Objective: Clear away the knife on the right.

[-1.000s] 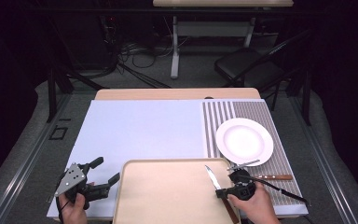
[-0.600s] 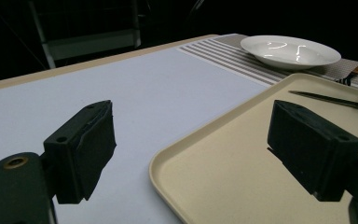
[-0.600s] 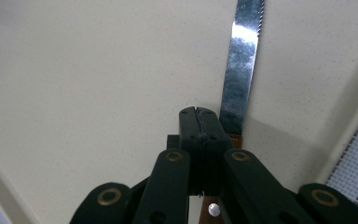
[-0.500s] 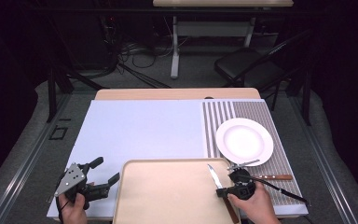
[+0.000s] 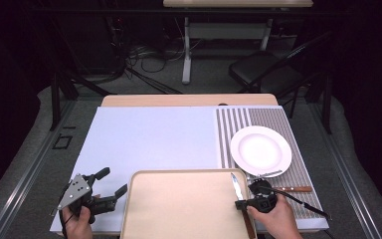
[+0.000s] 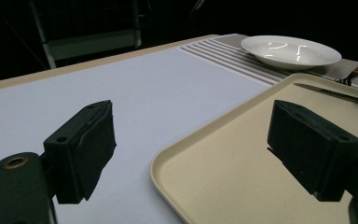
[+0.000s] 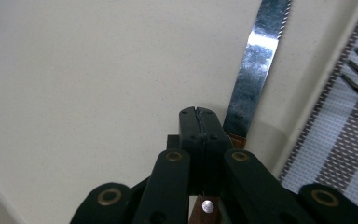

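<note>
Right gripper (image 5: 238, 204) holds the knife (image 7: 256, 70) by its wooden handle, jaws pinched together; blade lies along the tray's (image 5: 179, 209) right edge, pointing far. Left gripper (image 5: 112, 186) waits wide, holding nothing, at the tray's left rim. We judge a level, slow lift best, keeping clear of the fork (image 5: 283, 188) and plate (image 5: 261, 150).

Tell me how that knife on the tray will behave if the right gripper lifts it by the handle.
The knife will probably stay stiff: its blade looks like flat metal. Clamped at the wooden handle by the right gripper, the long blade may droop tip-down. If dropped, it would likely slide on the smooth tray, not roll.
</note>
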